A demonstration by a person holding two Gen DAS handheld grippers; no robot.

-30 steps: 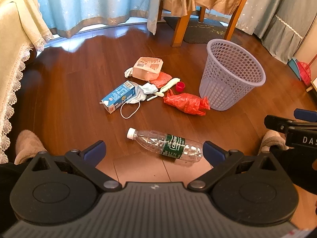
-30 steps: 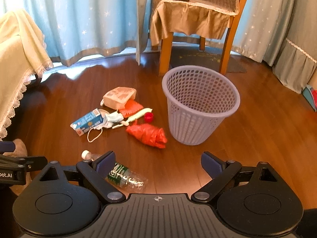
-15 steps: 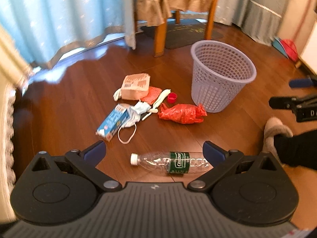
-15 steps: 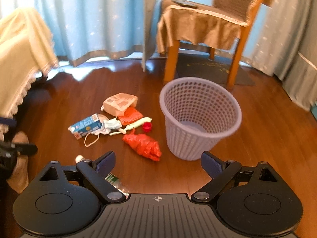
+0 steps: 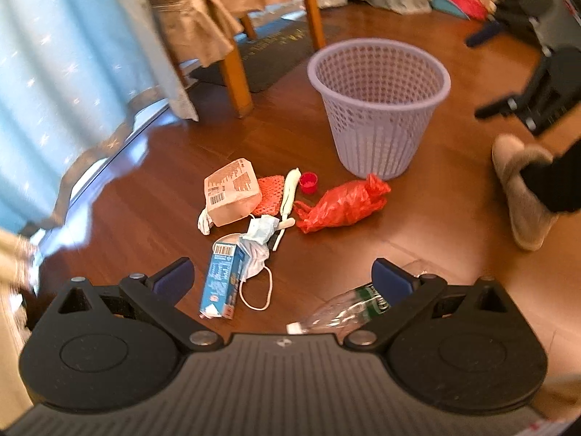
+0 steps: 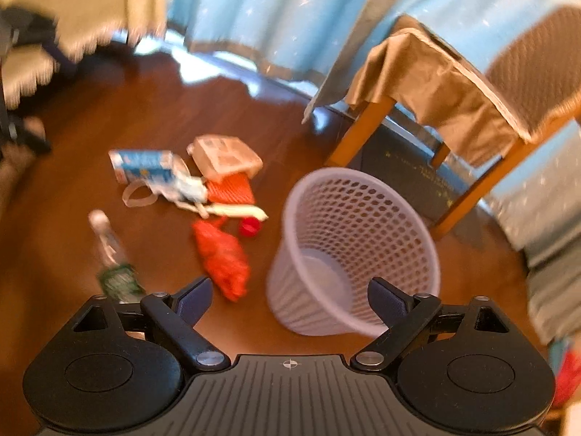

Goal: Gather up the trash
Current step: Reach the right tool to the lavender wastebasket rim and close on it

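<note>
Trash lies scattered on the wooden floor: a blue carton (image 5: pixel 222 279) (image 6: pixel 142 165), a clear plastic bottle (image 5: pixel 337 311) (image 6: pixel 110 257), a crumpled red bag (image 5: pixel 341 203) (image 6: pixel 222 257), a pink packet (image 5: pixel 231 190) (image 6: pixel 225 155), a face mask (image 5: pixel 258 250) and a red cap (image 5: pixel 308 183) (image 6: pixel 250 226). A lilac mesh basket (image 5: pixel 379 109) (image 6: pixel 354 250) stands upright beyond them. My left gripper (image 5: pixel 282 279) hangs open above the carton and bottle, holding nothing. My right gripper (image 6: pixel 289 297) is open and empty, just above the basket's near side.
A wooden chair (image 5: pixel 232 36) (image 6: pixel 454 83) draped in tan cloth stands behind the basket on a dark mat. Blue curtains (image 6: pixel 283 11) run along the back. A person's slippered foot (image 5: pixel 523 189) is at the right of the left wrist view. A cream cloth (image 6: pixel 76 3) hangs at far left.
Both grippers have swung: the left view turned left and dropped toward the carton and bottle; the right view tilted and moved closer to the basket. Both stayed open.
</note>
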